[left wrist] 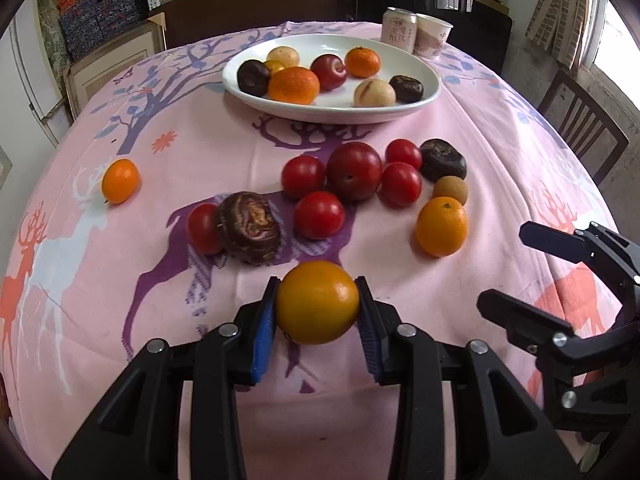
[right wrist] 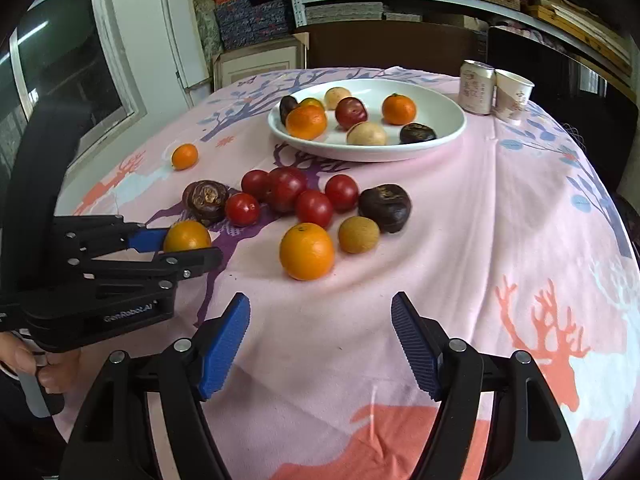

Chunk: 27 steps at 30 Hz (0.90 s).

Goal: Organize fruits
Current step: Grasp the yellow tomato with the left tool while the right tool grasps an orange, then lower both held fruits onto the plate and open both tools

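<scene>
Orange fruit [left wrist: 317,302] in left claw [left wrist: 318,312]; white plate [left wrist: 424,98] w/ 8 fruits.

Your tablecloth [right wrist: 460,208] is pink, printed with purple, coral and white deer and blue-leaved branches — your plate [right wrist: 448,132] on it is plain white. The fruit [left wrist: 317,303] between your left gripper's [left wrist: 318,312] blue ribbed pads [left wrist: 264,332] is deep yellow-orange, and the loose fruit runs red tomatoes [left wrist: 319,215], orange citrus [left wrist: 441,226] and dark brown ones [left wrist: 249,227]. Your right gripper [right wrist: 320,344] is black with the same blue pads [right wrist: 222,350].
</scene>
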Motion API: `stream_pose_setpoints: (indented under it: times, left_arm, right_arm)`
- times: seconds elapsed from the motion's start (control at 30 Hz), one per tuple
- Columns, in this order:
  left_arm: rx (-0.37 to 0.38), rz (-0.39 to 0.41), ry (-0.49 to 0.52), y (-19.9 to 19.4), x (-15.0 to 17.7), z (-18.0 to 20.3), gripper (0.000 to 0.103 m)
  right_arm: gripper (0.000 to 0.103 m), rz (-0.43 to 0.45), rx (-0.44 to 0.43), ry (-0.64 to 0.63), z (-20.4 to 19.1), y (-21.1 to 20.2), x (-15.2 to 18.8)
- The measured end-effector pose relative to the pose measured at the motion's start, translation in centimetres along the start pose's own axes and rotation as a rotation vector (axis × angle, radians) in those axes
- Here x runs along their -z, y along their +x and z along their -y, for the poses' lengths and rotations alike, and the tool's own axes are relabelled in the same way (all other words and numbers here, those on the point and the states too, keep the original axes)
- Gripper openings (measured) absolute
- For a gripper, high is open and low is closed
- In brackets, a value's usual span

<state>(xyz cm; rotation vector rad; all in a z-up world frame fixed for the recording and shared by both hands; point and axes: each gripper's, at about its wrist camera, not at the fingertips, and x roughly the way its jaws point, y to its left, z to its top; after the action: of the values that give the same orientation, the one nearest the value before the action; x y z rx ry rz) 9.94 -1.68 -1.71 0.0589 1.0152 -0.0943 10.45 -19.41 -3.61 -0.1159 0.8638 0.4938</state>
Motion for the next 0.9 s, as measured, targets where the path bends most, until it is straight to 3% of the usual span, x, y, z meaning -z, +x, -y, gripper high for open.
stream_pose_setpoints:
  times: [0.2, 0.3, 0.33, 0.5, 0.63, 0.77, 0.9]
  left_arm:
    - [0.011, 0.009, -0.028, -0.4, 0.5, -2.5, 0.036]
    - [0.013, 0.006, -0.035, -0.3, 0.6, -3.2, 0.036]
    - [0.013, 0.007, -0.036, -0.3, 0.6, -3.3, 0.036]
    - [-0.001, 0.018, -0.040, -0.6, 0.4, -3.8, 0.036]
    - [-0.003, 0.037, -0.023, -1.5, 0.0, -3.6, 0.036]
    - [-0.002, 0.079, 0.000, -3.5, -1.2, -2.8, 0.036]
    - [-0.003, 0.137, 0.024, -5.6, -3.8, -1.8, 0.036]
  right_arm:
    - [0.073, -0.058, 0.044, -0.022, -1.4, 3.5, -1.7]
    - [0.059, -0.076, 0.059, -0.016, -1.7, 4.8, -2.4]
    - [0.040, -0.069, 0.075, -0.017, -1.8, 4.9, -2.6]
    - [0.036, -0.068, 0.047, -0.011, -1.5, 4.4, -2.5]
    - [0.036, -0.007, 0.013, -0.003, -0.8, 1.7, -2.1]
    - [0.036, 0.117, -0.003, 0.033, 0.9, -2.1, -2.8]
    - [0.036, 0.229, 0.044, 0.046, 2.4, -5.5, -4.9]
